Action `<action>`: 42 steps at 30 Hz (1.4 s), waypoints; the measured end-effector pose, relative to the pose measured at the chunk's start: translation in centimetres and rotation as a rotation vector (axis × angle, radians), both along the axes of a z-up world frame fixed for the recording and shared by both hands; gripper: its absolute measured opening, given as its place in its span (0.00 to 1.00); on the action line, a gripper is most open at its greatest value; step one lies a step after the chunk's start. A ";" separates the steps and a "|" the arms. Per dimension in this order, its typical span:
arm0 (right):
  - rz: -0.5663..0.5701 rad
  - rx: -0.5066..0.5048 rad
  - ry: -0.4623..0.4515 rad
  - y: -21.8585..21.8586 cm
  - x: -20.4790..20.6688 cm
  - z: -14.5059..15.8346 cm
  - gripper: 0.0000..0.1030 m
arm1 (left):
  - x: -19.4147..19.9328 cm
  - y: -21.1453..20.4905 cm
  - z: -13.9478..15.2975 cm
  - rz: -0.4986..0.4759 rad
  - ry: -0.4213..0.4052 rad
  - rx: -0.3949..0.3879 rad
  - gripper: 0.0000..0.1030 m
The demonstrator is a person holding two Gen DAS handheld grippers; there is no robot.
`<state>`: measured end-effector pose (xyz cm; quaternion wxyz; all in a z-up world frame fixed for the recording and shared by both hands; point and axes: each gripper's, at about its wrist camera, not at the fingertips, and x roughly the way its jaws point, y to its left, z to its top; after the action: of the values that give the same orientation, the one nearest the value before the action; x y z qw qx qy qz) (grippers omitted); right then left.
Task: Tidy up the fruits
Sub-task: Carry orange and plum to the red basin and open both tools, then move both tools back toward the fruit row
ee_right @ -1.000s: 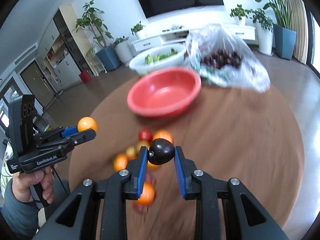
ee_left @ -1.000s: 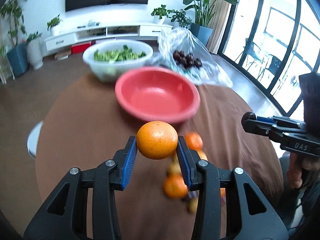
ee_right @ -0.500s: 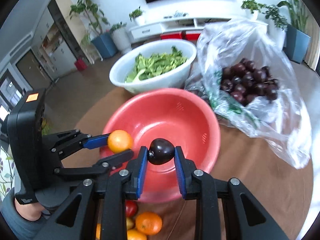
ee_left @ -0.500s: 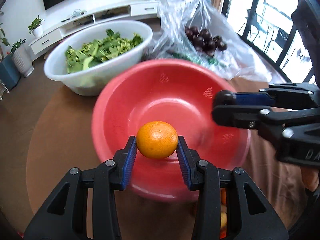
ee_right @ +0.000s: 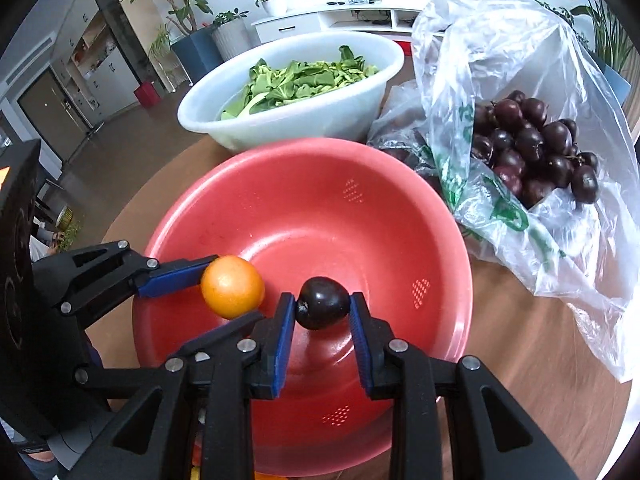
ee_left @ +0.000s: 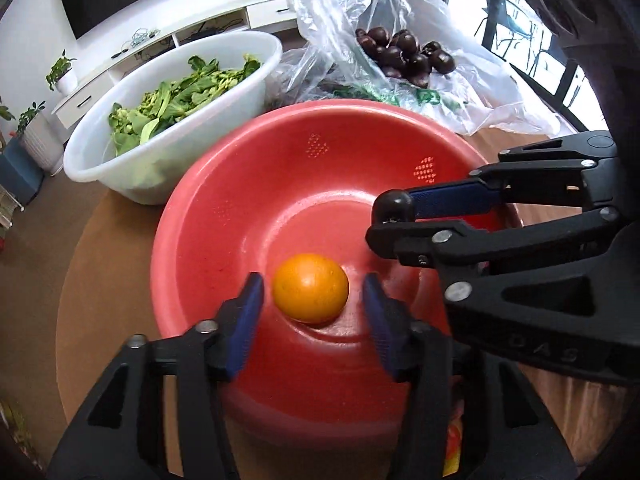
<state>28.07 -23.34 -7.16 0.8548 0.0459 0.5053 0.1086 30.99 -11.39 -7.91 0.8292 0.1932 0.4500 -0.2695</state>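
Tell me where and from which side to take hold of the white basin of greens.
Grip the white basin by its rolled rim, one jaw inside the wall and one outside. Come from above at the near side facing the red bowl, probably easiest there: the plastic bag of dark fruit crowds its right side, and the wide, rounded wall looks too broad to span. The greens lie below the rim.

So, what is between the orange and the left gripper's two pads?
Nothing. In the left wrist view the orange sits between the pads of the left gripper with a clear gap on both sides, over the red bowl; the jaws have just been opening.
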 end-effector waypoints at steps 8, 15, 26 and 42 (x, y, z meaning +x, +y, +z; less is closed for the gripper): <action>0.017 -0.018 -0.016 0.4 -0.2 0.0 0.39 | -0.1 0.6 0.5 0.010 -0.022 -0.006 0.63; 0.005 -0.015 -0.097 -0.4 -3.7 3.7 0.53 | -2.6 2.9 4.0 0.038 -0.084 -0.048 0.70; 0.008 0.103 -0.252 -1.5 -20.3 7.5 0.77 | -16.0 8.7 6.8 0.116 -0.119 -0.189 0.85; -0.074 0.152 -0.103 0.4 -29.9 0.6 0.73 | -25.4 9.0 -0.7 0.158 0.021 -0.112 0.85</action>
<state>-1.82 -22.97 -6.57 0.8771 0.1236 0.4490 0.1174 5.63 -2.37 -8.60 0.8526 0.1077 0.4565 -0.2302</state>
